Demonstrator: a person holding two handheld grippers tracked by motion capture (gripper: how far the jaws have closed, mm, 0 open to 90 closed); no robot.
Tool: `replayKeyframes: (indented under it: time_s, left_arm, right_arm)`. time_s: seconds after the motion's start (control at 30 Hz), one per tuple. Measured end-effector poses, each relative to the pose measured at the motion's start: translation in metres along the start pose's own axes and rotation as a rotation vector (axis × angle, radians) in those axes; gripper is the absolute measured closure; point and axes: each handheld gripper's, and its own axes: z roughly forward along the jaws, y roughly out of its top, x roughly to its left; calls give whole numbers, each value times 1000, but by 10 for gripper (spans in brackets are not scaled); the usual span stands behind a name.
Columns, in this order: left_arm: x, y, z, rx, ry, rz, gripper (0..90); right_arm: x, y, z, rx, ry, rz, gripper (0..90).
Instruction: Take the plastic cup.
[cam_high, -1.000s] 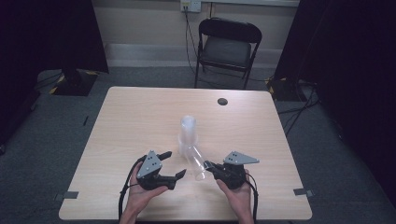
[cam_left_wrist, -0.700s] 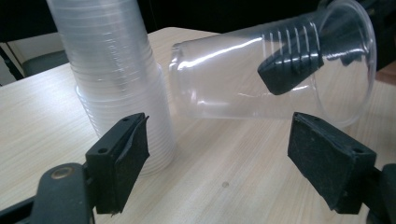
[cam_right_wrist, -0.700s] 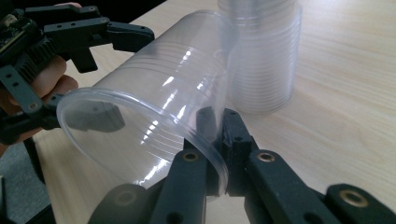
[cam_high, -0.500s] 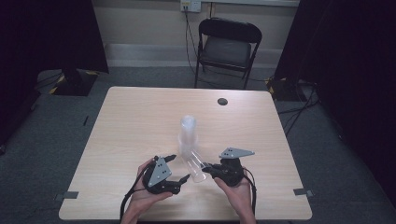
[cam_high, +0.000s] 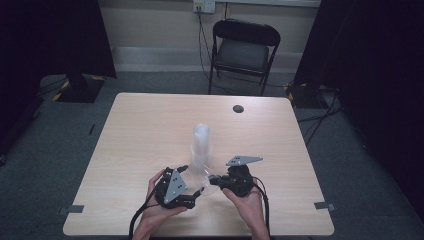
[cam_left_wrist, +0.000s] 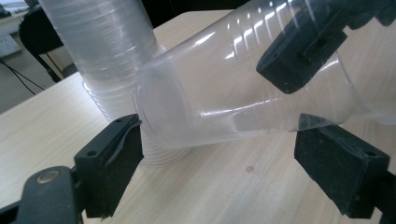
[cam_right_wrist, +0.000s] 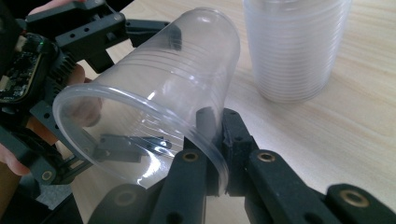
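A single clear plastic cup (cam_right_wrist: 159, 93) lies tilted on its side in the air above the table. My right gripper (cam_right_wrist: 212, 156) is shut on its rim, pinching the wall between both jaws. The cup's closed base (cam_left_wrist: 187, 107) points toward my left gripper (cam_left_wrist: 224, 163), whose jaws have just been opening. They now stand wide on either side of the base, and the pads are not pressing on it. In the high view both grippers, left (cam_high: 196, 186) and right (cam_high: 216, 181), meet near the table's front edge. Just behind them stands an upright stack of clear cups (cam_high: 201, 145).
A small black round disc (cam_high: 238, 108) lies near the far edge of the wooden table (cam_high: 140, 130). Beyond the table stands a black folding chair (cam_high: 243, 50). Cables trail from both grippers over the front edge.
My left gripper has come rightward to the cup's base and its jaws have spread wider. The right gripper still holds the cup by its rim, shifted slightly toward the front edge.
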Motion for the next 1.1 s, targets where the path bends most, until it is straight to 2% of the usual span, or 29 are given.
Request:
replayKeyframes:
  time_s: [0.1, 0.23, 0.3, 0.4, 0.53, 0.57, 0.8, 1.1]
  left_arm:
    - [-3, -1, 1, -19, 14, 9, 150]
    - [-4, -1, 1, -8, 17, 40, 143]
    - [-6, -1, 2, 4, 30, 75, 129]
    - [-10, 0, 4, 26, 30, 139, 146]
    - [-14, 1, 4, 14, 29, 164, 146]
    - [-14, 2, 4, 18, 28, 181, 147]
    - [-20, 4, 5, 21, 19, 218, 152]
    - [-28, 7, 9, 10, -31, 225, 173]
  right_arm:
    - [0, 1, 2, 24, -1, -1, 870]
    - [-2, 3, 2, 45, 3, 1, 867]
    - [-2, 4, 3, 71, 5, 9, 865]
    - [-1, 6, 6, 114, -16, -4, 868]
    - [-1, 10, 5, 147, -17, -12, 868]
    - [-1, 10, 5, 156, -16, -9, 868]
    - [-2, 13, 8, 183, -16, -6, 865]
    - [-2, 13, 12, 194, -17, -7, 868]
